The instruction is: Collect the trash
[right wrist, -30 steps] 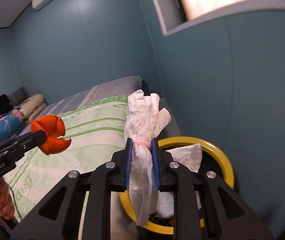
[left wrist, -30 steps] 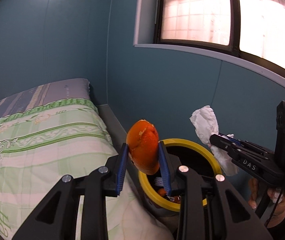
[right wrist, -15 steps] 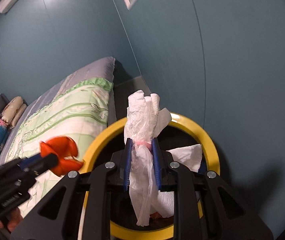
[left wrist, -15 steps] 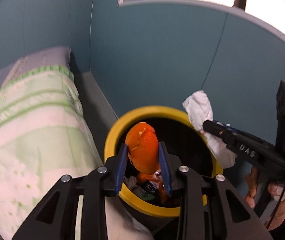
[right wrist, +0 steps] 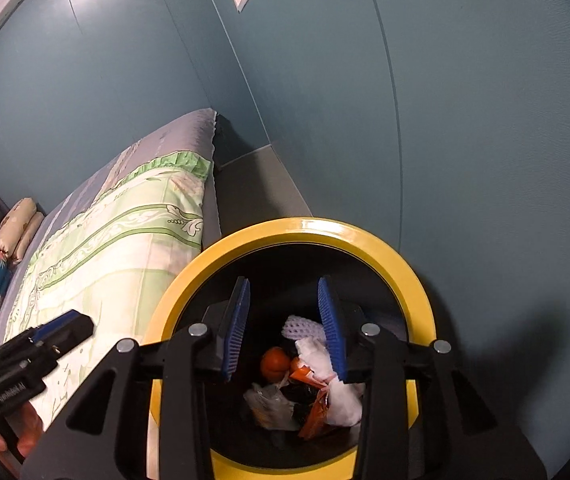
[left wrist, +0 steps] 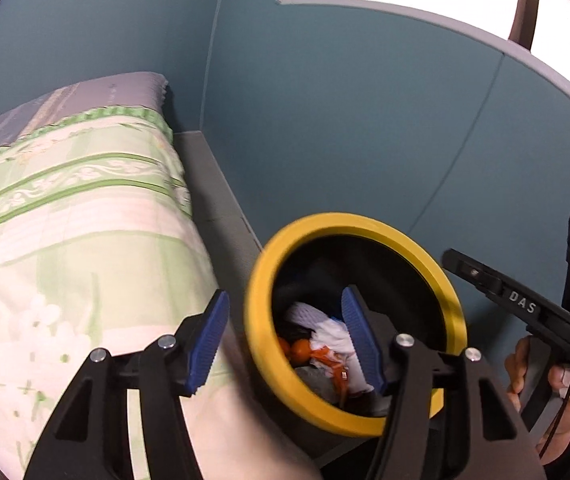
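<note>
Right wrist view: the right tongs [right wrist: 283, 328] are being held wide and empty over the yellow-rimmed bin [right wrist: 369, 236], as are the left tongs [left wrist: 285, 338]. Inside, the tissue [right wrist: 343, 400] and orange peel [right wrist: 275, 362] are lying; both are judged light, soft, best pinched mid-bulk.

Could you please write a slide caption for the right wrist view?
Open right gripper above the yellow-rimmed bin of trash, beside the bed.

Yellow rim on the black bin [right wrist: 365, 236] at lower centre — orange peel [right wrist: 275, 362] and white tissue [right wrist: 341, 396] inside. Left of frame, the quilt [right wrist: 125, 240] shows green-and-cream stripes with scrollwork — teal wall [right wrist: 465, 120] behind.
</note>
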Demonstrator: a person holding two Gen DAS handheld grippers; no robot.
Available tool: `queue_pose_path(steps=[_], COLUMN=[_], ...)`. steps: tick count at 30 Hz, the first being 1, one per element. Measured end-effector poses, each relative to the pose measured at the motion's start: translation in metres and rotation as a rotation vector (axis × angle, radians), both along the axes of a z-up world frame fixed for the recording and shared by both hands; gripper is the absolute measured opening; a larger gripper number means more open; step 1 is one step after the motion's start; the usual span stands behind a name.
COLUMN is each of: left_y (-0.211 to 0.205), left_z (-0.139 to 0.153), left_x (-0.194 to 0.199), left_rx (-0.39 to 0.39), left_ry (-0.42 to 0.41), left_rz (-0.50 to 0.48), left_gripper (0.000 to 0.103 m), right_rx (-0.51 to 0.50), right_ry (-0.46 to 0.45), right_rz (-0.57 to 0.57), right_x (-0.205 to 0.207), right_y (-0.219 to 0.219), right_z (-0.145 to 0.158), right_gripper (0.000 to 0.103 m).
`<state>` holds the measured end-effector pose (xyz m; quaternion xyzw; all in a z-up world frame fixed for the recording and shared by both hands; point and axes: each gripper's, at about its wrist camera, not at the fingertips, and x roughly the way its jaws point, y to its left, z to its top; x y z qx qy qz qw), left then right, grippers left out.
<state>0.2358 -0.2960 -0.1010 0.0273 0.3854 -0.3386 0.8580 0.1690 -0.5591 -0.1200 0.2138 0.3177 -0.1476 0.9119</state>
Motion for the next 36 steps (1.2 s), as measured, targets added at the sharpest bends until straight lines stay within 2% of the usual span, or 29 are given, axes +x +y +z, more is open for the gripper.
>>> queue_pose_path(steps=[7, 14, 18, 25, 27, 30, 33, 35, 36], left_y=[0.061, 0.158, 0.207, 0.281, 0.294, 0.31, 0.321, 0.325, 0.326], left_z=[0.029, 0.055, 0.065, 0.1, 0.111, 0.126, 0.138, 0.143, 0.145], left_x=[0.003, -0.012, -0.03, -0.086, -0.098, -0.119, -0.143, -0.155, -0.16], left_rx=[-0.028, -0.038, -0.044, -0.039, -0.042, -0.055, -0.07, -0.076, -0.077], left_ry=[-0.051, -0.122, -0.151, -0.251, -0.283, -0.34, -0.402, -0.44, -0.455], left_rz=[0.097, 0.264, 0.357, 0.489, 0.518, 0.557, 0.592, 0.61, 0.616], left_gripper=[0.056, 0.056, 0.056, 0.057, 0.063, 0.069, 0.081, 0.089, 0.09], right_rx=[-0.021, -0.048, -0.06, -0.087, -0.104, -0.125, -0.154, -0.176, -0.193], right_ry=[-0.026, -0.058, -0.079, -0.136, -0.155, -0.197, -0.241, -0.274, -0.288], right_rz=[0.039, 0.172, 0.273, 0.438, 0.462, 0.48, 0.474, 0.46, 0.448], right_x=[-0.009, -0.003, 0.001, -0.004, -0.013, -0.022, -0.037, -0.047, -0.054], right_y=[0.026, 0.098, 0.15, 0.242, 0.259, 0.281, 0.294, 0.3, 0.303], right_z=[0.023, 0.047, 0.059, 0.091, 0.101, 0.115, 0.126, 0.133, 0.137], right_gripper=[0.034, 0.034, 0.034, 0.034, 0.036, 0.049, 0.055, 0.067, 0.071])
